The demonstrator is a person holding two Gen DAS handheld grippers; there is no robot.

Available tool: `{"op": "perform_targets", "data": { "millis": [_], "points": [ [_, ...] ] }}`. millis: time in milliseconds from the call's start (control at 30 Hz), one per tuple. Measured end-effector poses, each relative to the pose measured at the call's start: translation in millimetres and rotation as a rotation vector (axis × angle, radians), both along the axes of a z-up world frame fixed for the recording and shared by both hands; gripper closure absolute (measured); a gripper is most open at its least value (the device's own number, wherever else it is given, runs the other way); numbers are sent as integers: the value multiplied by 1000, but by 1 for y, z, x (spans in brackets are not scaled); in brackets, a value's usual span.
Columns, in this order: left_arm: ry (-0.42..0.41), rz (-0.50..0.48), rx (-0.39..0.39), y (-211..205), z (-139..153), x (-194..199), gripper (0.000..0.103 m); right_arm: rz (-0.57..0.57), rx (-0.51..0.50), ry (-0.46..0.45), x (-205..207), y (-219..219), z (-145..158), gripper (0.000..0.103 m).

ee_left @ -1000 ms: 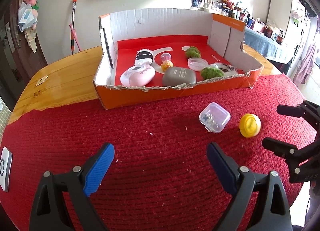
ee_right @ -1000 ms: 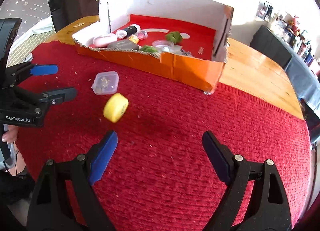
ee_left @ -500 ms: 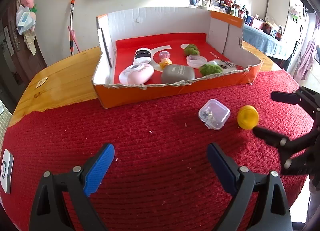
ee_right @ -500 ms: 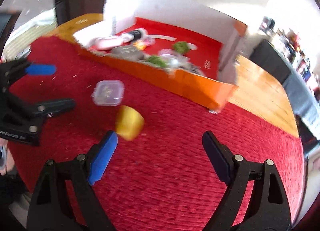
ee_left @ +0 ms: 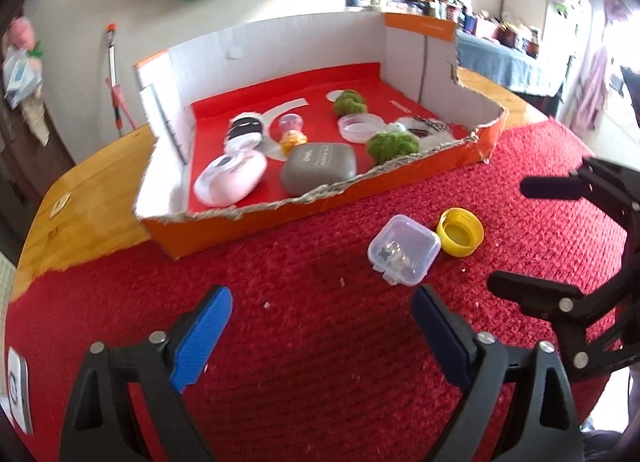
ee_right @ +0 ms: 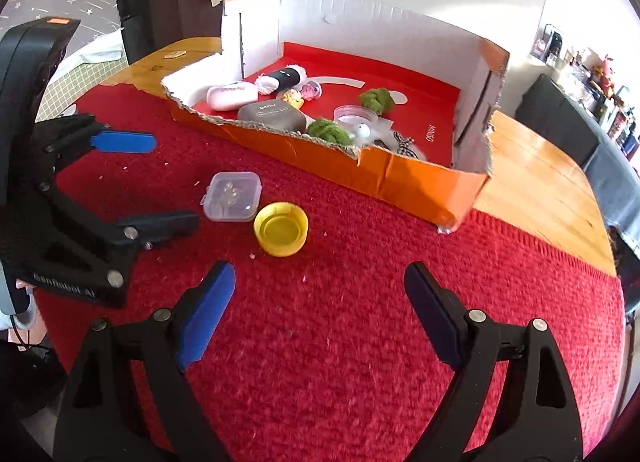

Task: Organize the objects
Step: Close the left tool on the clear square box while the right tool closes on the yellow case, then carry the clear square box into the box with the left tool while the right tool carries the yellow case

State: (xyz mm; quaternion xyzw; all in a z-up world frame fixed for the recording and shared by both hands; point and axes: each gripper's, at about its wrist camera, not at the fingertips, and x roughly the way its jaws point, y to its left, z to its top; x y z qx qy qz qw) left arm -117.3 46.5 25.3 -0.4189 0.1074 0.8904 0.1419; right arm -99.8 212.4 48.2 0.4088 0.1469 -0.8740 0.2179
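Note:
A small clear plastic box [ee_left: 404, 250] [ee_right: 232, 202] lies on the red mat. A yellow bottle cap [ee_left: 460, 232] [ee_right: 281, 228] rests open side up right beside it. Behind them stands an orange cardboard box [ee_left: 320, 206] [ee_right: 400, 178] holding a pink case [ee_left: 232, 178], a grey case [ee_left: 320, 172], green moss balls and other small items. My left gripper [ee_left: 320, 302] [ee_right: 176, 180] hovers near the clear box; its jaws are closing, with nothing between them. My right gripper [ee_right: 320, 274] [ee_left: 508, 236] is open and bare, just short of the cap.
The red woven mat [ee_right: 360, 342] covers the near part of a wooden table [ee_right: 532, 190], whose bare wood shows left and right of the cardboard box. A white card [ee_left: 16, 394] lies at the mat's left edge. A dark sofa and cluttered shelves stand beyond the table.
The yellow cap has shifted toward the clear box and settled open side up against it. In the left wrist view the right gripper has come in closer to the cap.

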Motion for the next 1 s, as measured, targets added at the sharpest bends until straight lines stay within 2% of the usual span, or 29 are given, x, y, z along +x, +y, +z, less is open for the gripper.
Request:
{"op": "perform_targets", "data": {
  "millis": [200,333,467,533,567,667,700,800,1000],
  "points": [
    [-3,-76,-25,15,-1,-10,18,37,7,-22,-11,-2,-2,20],
    [-10,-123,-16,21,-1,-15,24,80,-1,-31,-15,-3,-2,33],
    [-37,-147,26,21,-1,-22,31,119,-33,-51,-19,-5,-5,45],
    [-48,-159,48,21,-1,-25,39,131,-48,-51,-20,-5,-6,50],
    [-48,-166,58,22,-1,-25,41,134,-55,-47,-20,-5,-5,57],
    [-39,-189,93,23,-1,-24,61,141,-86,-49,-21,-6,-6,73],
    [-42,-193,109,23,-1,-25,64,148,-91,-50,-21,-7,-7,74],
    [-34,-183,134,20,-1,-22,64,155,-90,-16,-15,-9,-5,74],
    [22,-166,207,7,20,5,65,161,-169,27,3,-2,21,74]
  ]
}}
